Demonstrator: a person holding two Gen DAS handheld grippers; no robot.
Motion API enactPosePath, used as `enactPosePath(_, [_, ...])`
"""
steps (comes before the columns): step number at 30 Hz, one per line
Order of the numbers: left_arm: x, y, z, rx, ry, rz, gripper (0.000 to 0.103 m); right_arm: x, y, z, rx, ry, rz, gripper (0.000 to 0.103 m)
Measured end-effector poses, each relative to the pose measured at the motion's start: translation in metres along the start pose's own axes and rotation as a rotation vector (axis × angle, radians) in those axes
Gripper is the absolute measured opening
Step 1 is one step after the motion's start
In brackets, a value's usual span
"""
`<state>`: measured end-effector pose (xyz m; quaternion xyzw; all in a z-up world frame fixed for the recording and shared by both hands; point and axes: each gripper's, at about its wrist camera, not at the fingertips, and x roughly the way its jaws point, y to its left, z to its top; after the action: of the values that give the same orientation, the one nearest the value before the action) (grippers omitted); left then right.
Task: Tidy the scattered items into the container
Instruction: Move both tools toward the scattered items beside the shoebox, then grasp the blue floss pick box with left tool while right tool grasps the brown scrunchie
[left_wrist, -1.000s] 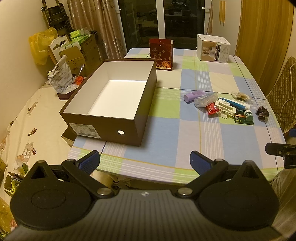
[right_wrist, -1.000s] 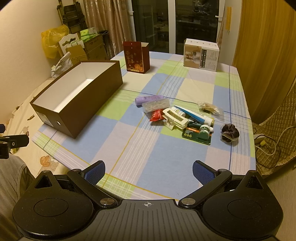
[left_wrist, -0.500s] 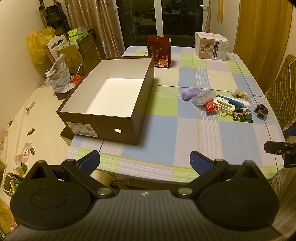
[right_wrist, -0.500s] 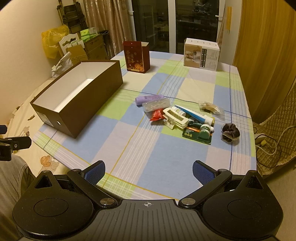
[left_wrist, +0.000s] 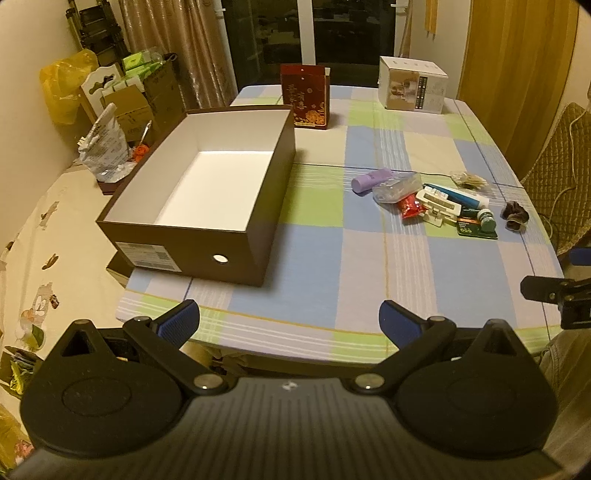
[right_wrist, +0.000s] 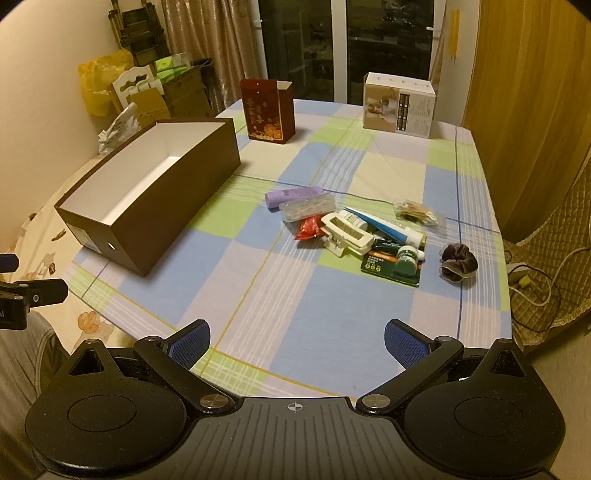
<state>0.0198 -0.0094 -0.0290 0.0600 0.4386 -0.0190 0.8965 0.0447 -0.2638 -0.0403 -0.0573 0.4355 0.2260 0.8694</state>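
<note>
An empty brown box with a white inside (left_wrist: 207, 192) (right_wrist: 155, 192) stands at the table's left. Right of it lies a cluster of small items: a purple tube (right_wrist: 293, 195), a clear pouch (right_wrist: 306, 208), a red packet (right_wrist: 309, 227), a white clip (right_wrist: 345, 232), a blue-and-white tube (right_wrist: 388, 227), a green card with a jar (right_wrist: 393, 262), a bag of swabs (right_wrist: 415, 214) and a dark scrunchie (right_wrist: 458, 260). My left gripper (left_wrist: 288, 323) and right gripper (right_wrist: 297, 345) both hang open before the near table edge, holding nothing.
A red gift box (right_wrist: 267, 110) and a white carton (right_wrist: 399, 103) stand at the table's far end. Bags and cardboard boxes (left_wrist: 122, 110) pile up by the left wall. A woven chair (left_wrist: 554, 166) and cables (right_wrist: 535, 284) are at the right.
The left gripper has drawn back and up a little, so the box and items look smaller. The right view has barely shifted. Nothing on the table moved.
</note>
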Motion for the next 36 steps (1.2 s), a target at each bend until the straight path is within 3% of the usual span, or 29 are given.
enactPosePath(9, [0.021,-0.015,0.012,0.036,0.025,-0.078,0.102,0.005,-0.013,-0.001,0.033,-0.018,-0.033,0.103])
enactPosePath(16, [0.050,-0.038,0.024,0.095,0.071,-0.177,0.102,0.003,-0.037,-0.003,0.153,-0.048,-0.037,0.103])
enactPosePath(21, [0.067,-0.051,0.032,0.127,0.073,-0.236,0.102,0.003,-0.049,-0.011,0.188,-0.036,-0.087,0.103])
enactPosePath(30, [0.092,-0.073,0.041,0.225,0.055,-0.272,0.099,0.011,-0.064,-0.020,0.242,-0.051,-0.141,0.103])
enactPosePath(36, [0.121,-0.081,0.048,0.216,0.086,-0.307,0.098,0.022,-0.083,-0.023,0.284,-0.084,-0.121,0.103])
